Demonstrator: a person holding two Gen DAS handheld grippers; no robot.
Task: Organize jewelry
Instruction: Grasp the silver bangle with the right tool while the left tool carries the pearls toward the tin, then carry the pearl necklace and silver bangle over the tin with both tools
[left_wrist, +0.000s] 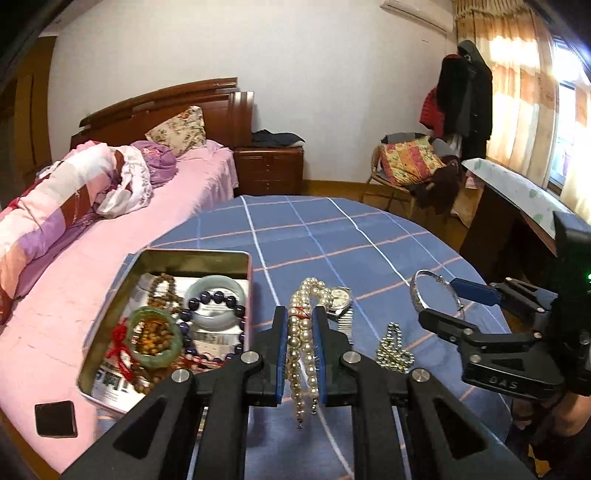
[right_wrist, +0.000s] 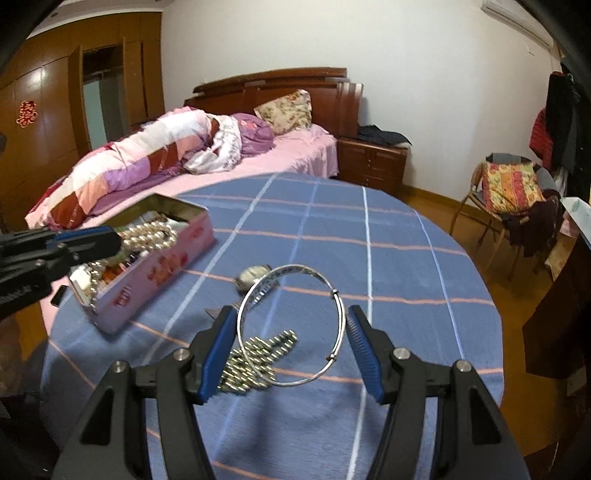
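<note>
Left hand-held gripper (left_wrist: 301, 325) clamped on a pearl necklace (left_wrist: 303, 343), strands dangling between the blue pads, just right of the open tin box (left_wrist: 110, 306) on the bench (left_wrist: 332, 236). Box holds bead bracelets and a pale bangle (left_wrist: 218, 299). Right hand-held gripper (right_wrist: 291, 325) grips a silver bangle (right_wrist: 291, 325), pads on both sides of the ring. Watch (left_wrist: 340, 299) and metal bead chain (right_wrist: 255, 358) lie on the blue checked cloth, between the grippers.

Blue tabletop (right_wrist: 388, 221) cloth checked in white and orange lines; pink tin (right_wrist: 155, 273) with red marks; cream pearls (left_wrist: 304, 332); silver bangle (right_wrist: 291, 325); pink bed (left_wrist: 155, 206).
</note>
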